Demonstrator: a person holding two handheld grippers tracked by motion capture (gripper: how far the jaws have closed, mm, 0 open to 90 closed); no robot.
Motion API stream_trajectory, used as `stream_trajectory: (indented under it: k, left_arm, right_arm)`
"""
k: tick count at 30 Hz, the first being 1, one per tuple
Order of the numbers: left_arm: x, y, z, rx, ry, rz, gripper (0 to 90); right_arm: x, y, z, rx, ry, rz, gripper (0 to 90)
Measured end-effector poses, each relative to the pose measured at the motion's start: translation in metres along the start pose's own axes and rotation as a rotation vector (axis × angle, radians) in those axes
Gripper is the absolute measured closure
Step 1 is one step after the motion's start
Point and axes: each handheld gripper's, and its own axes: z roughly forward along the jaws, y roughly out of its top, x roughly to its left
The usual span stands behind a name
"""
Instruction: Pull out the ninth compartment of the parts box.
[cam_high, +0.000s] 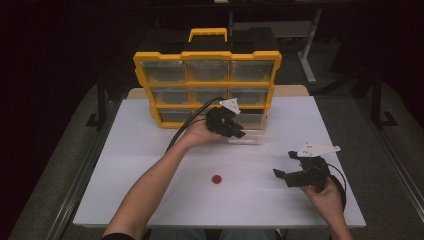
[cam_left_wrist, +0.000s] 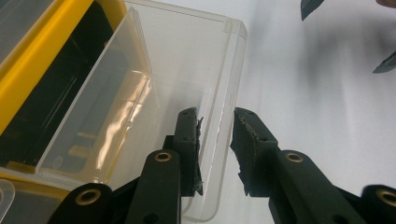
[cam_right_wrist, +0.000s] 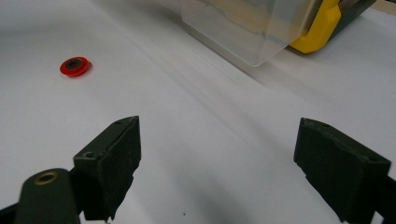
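At frame centre, straddling the front wall of the clear drawer (cam_left_wrist: 187, 74) with the left gripper (cam_left_wrist: 215, 140), jaws narrowly parted; drawer's long axis pointing out of the yellow organizer (cam_high: 205, 55) toward the desk's (cam_high: 150, 200) near edge. Holding the right gripper (cam_right_wrist: 217, 163) wide open, empty, lower right.

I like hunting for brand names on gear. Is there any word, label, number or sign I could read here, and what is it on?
No text can be read anywhere.
Grey plate on the right tool: a few tiny dark marks, too small to read.
Grey plate on the left tool: small dark dots, no legible text.
Yellow organizer, its clear drawer and the red ring: no label visible.
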Motion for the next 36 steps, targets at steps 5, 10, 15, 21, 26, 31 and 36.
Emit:
stream_trajectory:
  k: [5,10,15,21,26,31,36]
  left_arm:
    - [0.001,-0.001,0.0,-0.013,-0.015,-0.015,69.2]
    - [0.0,0.001,-0.002,-0.025,-0.01,-0.019,61.6]
    - [-0.003,0.003,-0.013,-0.053,-0.002,-0.036,56.2]
    - [-0.005,0.005,-0.027,-0.091,0.007,-0.038,51.2]
    - [-0.007,0.002,-0.036,-0.118,0.01,-0.047,47.9]
    - [-0.009,-0.004,-0.042,-0.13,0.014,-0.064,46.0]
    - [-0.011,-0.01,-0.052,-0.128,0.034,-0.067,40.2]
  right_arm:
    - [-0.001,0.0,0.0,0.001,0.002,0.005,14.0]
    - [-0.001,0.0,0.001,0.005,0.002,0.008,14.0]
    - [-0.001,0.0,0.002,0.006,0.003,0.012,14.0]
    - [-0.002,-0.001,0.002,0.006,0.001,0.021,14.0]
    - [-0.002,-0.001,0.004,0.014,0.002,0.026,14.0]
    - [-0.002,-0.001,0.006,0.022,0.005,0.03,14.0]
    - [-0.002,-0.001,0.007,0.03,0.007,0.035,14.0]
